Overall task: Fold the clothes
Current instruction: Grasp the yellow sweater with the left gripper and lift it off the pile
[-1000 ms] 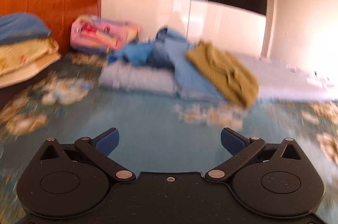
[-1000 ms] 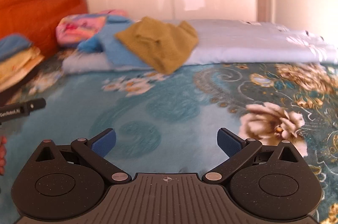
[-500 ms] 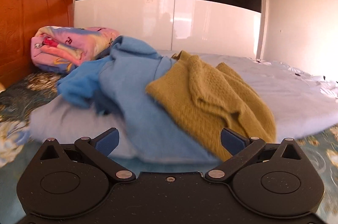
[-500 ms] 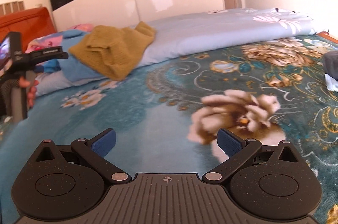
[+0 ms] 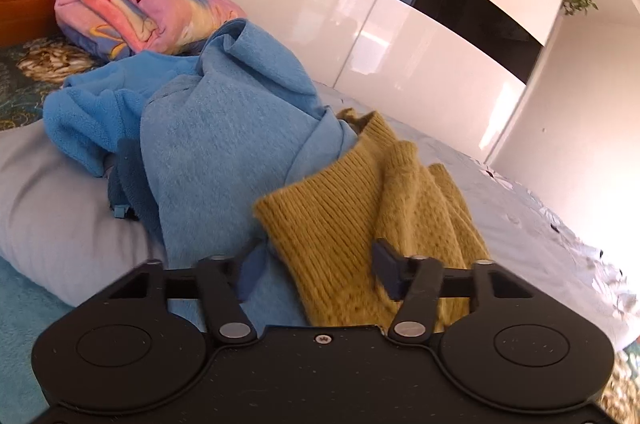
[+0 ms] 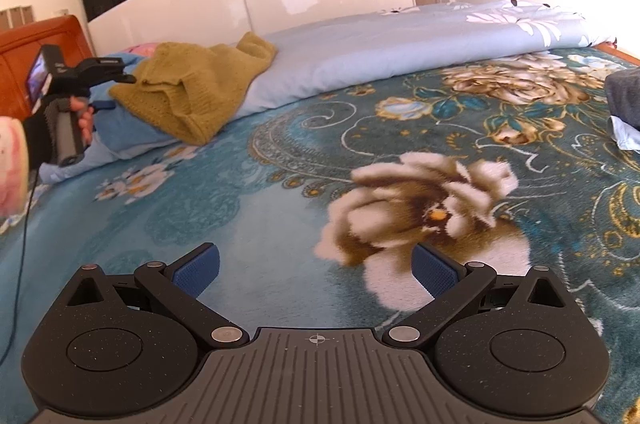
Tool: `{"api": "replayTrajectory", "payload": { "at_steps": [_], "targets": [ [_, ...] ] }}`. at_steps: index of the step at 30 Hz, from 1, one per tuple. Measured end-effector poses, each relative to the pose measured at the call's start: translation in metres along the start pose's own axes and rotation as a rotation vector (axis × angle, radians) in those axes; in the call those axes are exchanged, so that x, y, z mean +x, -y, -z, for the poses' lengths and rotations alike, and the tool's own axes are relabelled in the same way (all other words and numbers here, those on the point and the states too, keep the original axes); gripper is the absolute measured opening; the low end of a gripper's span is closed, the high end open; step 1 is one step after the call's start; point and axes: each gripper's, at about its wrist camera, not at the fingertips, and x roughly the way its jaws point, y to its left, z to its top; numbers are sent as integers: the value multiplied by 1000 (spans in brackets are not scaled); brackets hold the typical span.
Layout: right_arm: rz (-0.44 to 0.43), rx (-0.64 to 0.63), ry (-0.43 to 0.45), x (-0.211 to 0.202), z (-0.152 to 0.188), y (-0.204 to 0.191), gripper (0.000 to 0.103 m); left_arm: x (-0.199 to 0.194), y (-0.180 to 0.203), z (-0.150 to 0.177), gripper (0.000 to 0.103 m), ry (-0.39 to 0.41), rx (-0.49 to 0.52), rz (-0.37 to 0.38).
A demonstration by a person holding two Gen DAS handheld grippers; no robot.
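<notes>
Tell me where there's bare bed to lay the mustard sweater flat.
The open stretch is the teal floral blanket ahead of the right gripper, bordered by the rolled pale blue duvet behind and dark folded clothes at right. It is crowded around the left gripper: the mustard sweater overlaps the blue garment.

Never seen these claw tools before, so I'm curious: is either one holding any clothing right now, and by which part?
Nothing is gripped. The left gripper has open jaws straddling the mustard-yellow knitted sweater's ribbed edge. The right gripper is open above the teal floral blanket.
</notes>
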Motion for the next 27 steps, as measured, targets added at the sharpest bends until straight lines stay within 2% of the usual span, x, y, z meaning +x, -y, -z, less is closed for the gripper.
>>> {"api": "replayTrajectory", "payload": {
  "at_steps": [3,7,11,13,17,18,23,27],
  "targets": [
    [1,5,-4,5,0,2,103,-1,-5,-2,10,16,-34,-4],
    [1,15,-8,9,2,5,103,-12,-1,1,10,64,-17,17],
    [-3,14,-16,13,6,5,103,-9,12,6,11,50,39,64],
    [-6,6,-15,14,6,4,103,-6,17,8,12,51,73,52],
    [-19,11,-14,15,6,5,103,-1,11,13,20,46,90,-7],
    [-22,14,-14,15,6,6,103,0,7,15,22,38,86,-7],
    [-27,9,-13,15,7,7,103,1,7,12,21,35,83,32],
    [-30,10,-11,15,8,8,103,9,19,11,22,39,97,8]
  ]
}}
